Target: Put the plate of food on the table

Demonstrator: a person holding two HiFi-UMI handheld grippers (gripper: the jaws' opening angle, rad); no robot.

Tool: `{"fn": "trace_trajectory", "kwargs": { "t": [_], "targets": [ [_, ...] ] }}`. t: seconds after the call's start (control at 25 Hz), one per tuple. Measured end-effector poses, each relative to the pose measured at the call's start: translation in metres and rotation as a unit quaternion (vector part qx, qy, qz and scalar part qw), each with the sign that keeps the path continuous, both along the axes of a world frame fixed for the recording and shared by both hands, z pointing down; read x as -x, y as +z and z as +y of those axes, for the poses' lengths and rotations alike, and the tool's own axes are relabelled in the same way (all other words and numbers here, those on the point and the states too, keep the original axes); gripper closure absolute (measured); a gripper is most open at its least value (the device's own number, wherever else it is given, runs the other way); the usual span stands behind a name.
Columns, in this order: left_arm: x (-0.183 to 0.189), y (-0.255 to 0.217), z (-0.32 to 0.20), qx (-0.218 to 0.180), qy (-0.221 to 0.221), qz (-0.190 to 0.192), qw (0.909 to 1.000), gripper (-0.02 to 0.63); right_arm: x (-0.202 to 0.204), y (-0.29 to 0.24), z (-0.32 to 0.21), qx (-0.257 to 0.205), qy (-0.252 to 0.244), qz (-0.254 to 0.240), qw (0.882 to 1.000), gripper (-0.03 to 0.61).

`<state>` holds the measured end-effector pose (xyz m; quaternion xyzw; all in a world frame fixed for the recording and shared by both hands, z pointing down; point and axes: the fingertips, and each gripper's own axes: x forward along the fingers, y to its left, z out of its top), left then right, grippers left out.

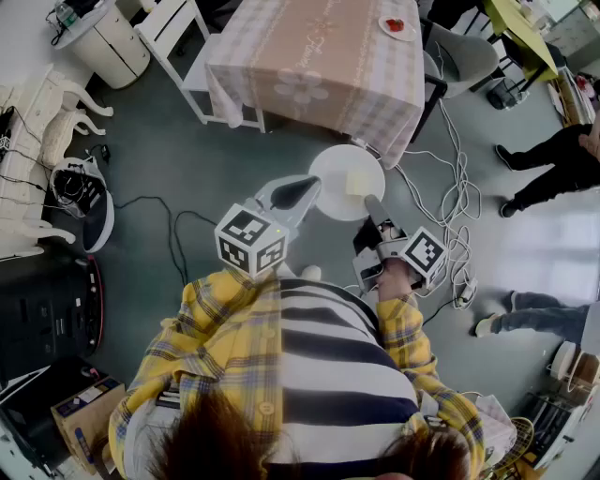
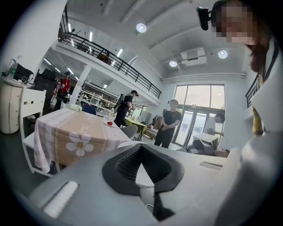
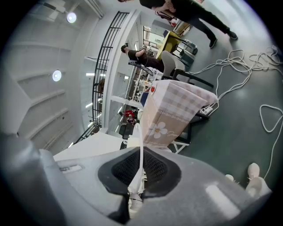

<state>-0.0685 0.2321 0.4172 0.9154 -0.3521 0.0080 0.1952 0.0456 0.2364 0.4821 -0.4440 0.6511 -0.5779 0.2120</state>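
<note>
A white plate (image 1: 339,178) carrying a pale yellow piece of food (image 1: 358,183) hangs in the air just short of the table (image 1: 319,56), which wears a checked cloth with a flower print. My left gripper (image 1: 302,192) is shut on the plate's left rim, and my right gripper (image 1: 373,208) is shut on its near right rim. In the left gripper view the plate (image 2: 144,174) lies between the dark pads of the left gripper (image 2: 141,152), with the table (image 2: 75,132) ahead. In the right gripper view the plate (image 3: 140,145) shows edge-on in the right gripper (image 3: 139,170).
A small plate with something red (image 1: 397,26) sits on the table's far right corner. White chairs (image 1: 183,42) stand at its left, a grey chair (image 1: 464,56) at its right. Cables (image 1: 455,211) lie on the floor. People (image 2: 170,121) stand beyond the table; legs (image 1: 553,173) at right.
</note>
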Motion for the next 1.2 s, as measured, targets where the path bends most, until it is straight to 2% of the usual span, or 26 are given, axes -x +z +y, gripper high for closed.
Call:
{"fn": "trace_trajectory", "kwargs": {
  "t": [0.68,0.88,1.04,1.2],
  "targets": [
    [-0.005,0.009,-0.001,0.008,0.003,-0.004,1.0000,0.612,-0.005,0.007,-0.003,0.005,0.016,-0.037,0.999,0.571],
    [-0.018,0.016,-0.004,0.019,0.003,-0.002,0.9998,0.612,-0.016,0.013,-0.003,0.015,0.016,-0.043,0.999,0.571],
    [-0.031,0.013,-0.010,0.016,-0.001,0.002,0.9999,0.612,-0.028,0.012,-0.007,0.012,0.022,-0.027,0.999,0.571],
    [-0.039,0.012,-0.012,0.014,-0.007,0.005,0.9999,0.612,-0.038,0.012,-0.008,0.013,0.021,-0.035,0.999,0.571]
  ]
}}
